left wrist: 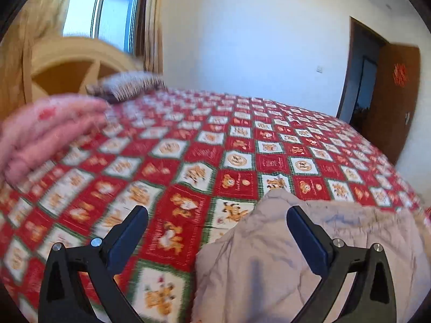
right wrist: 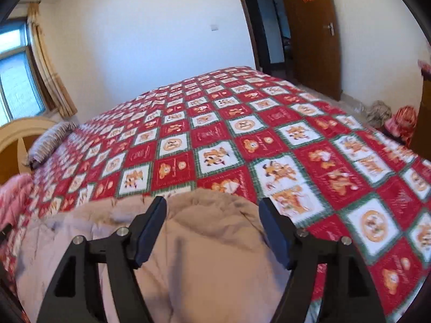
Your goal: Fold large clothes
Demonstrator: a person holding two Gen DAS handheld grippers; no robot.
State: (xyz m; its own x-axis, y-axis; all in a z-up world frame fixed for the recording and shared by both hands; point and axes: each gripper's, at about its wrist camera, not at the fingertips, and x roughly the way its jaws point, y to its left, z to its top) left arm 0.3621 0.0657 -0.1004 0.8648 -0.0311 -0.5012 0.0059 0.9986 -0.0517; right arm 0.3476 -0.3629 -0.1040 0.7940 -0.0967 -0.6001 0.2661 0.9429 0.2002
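I'm holding both grippers gaping over the coat [right wrist: 204, 242] on the bed [right wrist: 242, 134]; left gripper [left wrist: 216, 231] gripping nothing, coat under its right finger; right gripper [right wrist: 212, 223] straddling coat, not pinching; looks like between folds; next I'm needing an edge to pinch.

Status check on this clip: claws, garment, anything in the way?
Left claw open, empty. Right claw open over the puffy beige quilted garment, which lies bunched on the red checked bedspread. Pink bundle at left, clear of it.

Garment [right wrist: 204, 242] lies on the bed's [right wrist: 242, 140] near edge, pillow [right wrist: 51, 140] at the headboard [right wrist: 16, 137] far left, door [right wrist: 309, 32] behind.
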